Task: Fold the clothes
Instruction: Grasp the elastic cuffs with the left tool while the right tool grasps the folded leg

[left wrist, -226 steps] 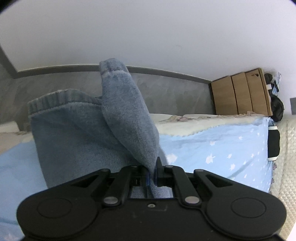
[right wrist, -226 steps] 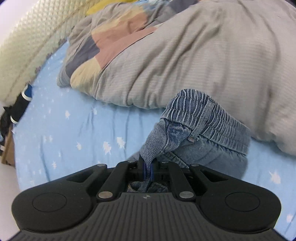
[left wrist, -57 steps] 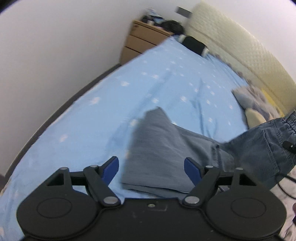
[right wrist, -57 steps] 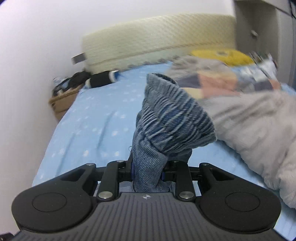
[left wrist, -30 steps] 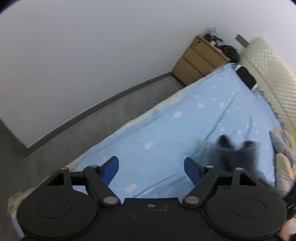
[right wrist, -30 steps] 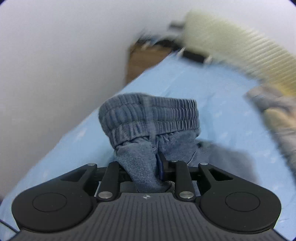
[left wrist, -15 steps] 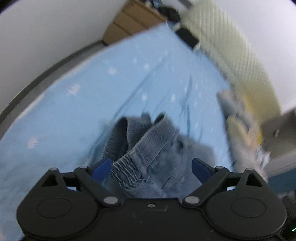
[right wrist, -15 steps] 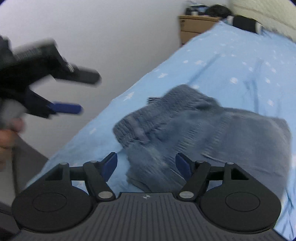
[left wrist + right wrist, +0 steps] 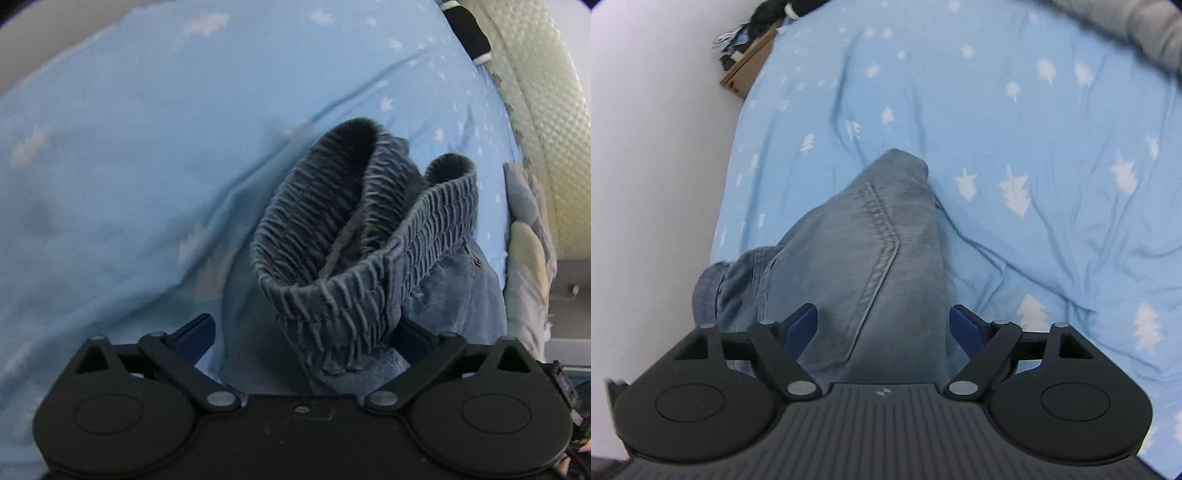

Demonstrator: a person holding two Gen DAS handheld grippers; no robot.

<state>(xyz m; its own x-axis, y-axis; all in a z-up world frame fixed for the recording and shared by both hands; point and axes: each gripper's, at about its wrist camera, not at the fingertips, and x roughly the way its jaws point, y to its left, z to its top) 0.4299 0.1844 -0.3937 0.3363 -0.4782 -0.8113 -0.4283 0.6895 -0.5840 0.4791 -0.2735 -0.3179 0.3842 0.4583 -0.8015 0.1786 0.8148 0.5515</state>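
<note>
Blue denim jeans (image 9: 369, 258) lie bunched on the light blue bedsheet (image 9: 110, 166). In the left wrist view their elastic waistband stands up in a loop just ahead of my left gripper (image 9: 303, 332), which is open, its blue pads on either side of the cloth. In the right wrist view a folded part of the jeans (image 9: 868, 240) with a stitched seam lies between the spread fingers of my right gripper (image 9: 886, 325), which is open too. Whether either gripper touches the denim I cannot tell.
A quilted cream headboard (image 9: 535, 110) runs along the right, with a grey patchwork blanket (image 9: 528, 258) beside the jeans. A wooden bedside cabinet (image 9: 746, 70) stands by the white wall (image 9: 646, 184). A grey duvet (image 9: 1145, 22) sits at the far right.
The right gripper has let go of the waistband and now stands open over the jeans lying on the bed. The left gripper has come down close to the waistband.
</note>
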